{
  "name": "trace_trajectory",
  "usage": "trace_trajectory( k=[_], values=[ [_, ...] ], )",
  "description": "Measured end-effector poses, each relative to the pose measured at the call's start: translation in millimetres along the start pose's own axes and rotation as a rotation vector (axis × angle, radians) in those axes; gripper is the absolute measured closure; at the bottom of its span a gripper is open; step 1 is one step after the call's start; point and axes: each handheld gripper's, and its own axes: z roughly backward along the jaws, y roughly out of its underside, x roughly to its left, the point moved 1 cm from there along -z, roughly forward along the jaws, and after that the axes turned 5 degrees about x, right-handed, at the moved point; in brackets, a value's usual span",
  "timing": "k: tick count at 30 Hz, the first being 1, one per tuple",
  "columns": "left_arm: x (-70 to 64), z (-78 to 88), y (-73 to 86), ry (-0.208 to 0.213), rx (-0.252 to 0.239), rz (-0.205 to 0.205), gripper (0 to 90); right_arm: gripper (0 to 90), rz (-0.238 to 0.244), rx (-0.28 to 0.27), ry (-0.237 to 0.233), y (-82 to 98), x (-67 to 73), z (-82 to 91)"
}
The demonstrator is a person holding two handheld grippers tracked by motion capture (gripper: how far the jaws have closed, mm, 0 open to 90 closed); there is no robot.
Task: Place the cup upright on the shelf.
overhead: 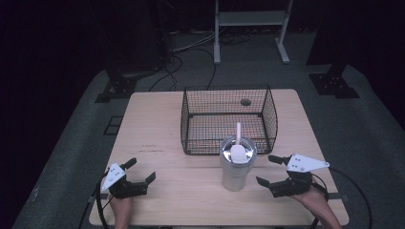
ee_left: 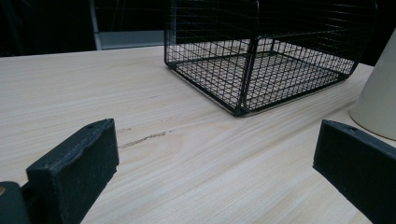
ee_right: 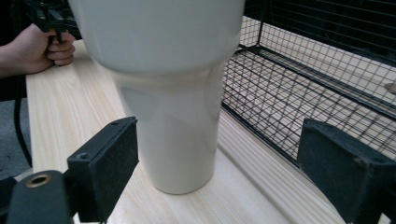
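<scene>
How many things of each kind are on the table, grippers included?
Grippers: 2, left gripper and right gripper
Tumblers: 1, white tumbler with lid and straw
Baskets: 1, black wire basket
Total: 4

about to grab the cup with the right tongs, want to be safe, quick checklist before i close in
1. Right tongs open wide enough for the cup: ok, jaws spread apart.
2. Cup upright on the table: ok.
3. Cup lined up between the jaws: ok in the right gripper view, though not yet between them.
4. Wire basket clear of the cup: cannot tell, it stands close behind.
5. Left tongs out of the way: ok, open, off to the side.
6. Lid and straw secure: cannot tell.
</scene>
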Motion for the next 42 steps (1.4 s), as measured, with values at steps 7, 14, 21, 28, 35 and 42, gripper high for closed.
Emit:
trace_trajectory(
  k=[7, 14, 21, 28, 35, 42],
  values=[
    [0.1, 0.1, 0.0, 0.0, 0.0, -0.001, 0.0, 11.3, 0.006, 0.002, -0.028, -1.6, 5.8, -4.9],
    [-0.1, -0.1, 0.0, 0.001, 0.0, 0.0, 0.0, 10.2, 0.008, 0.002, -0.071, -5.2, 13.1, -15.8],
    [0.0, -0.1, 0.0, 0.0, 0.0, 0.0, 0.0, 9.9, 0.008, 0.002, -0.094, -8.0, 19.5, -29.2],
    [0.1, -0.1, 0.0, 0.001, -0.001, 0.001, 0.0, 9.9, -0.02, -0.016, -0.098, -8.7, 18.6, -41.1],
    [0.2, 0.0, 0.0, 0.001, -0.001, 0.0, 0.0, 9.9, -0.007, -0.026, -0.086, -11.4, 20.6, -52.2],
    [0.3, 0.1, 0.0, 0.002, -0.002, 0.0, 0.0, 8.8, -0.011, -0.037, -0.081, -12.9, 22.7, -63.4]
  ],
)
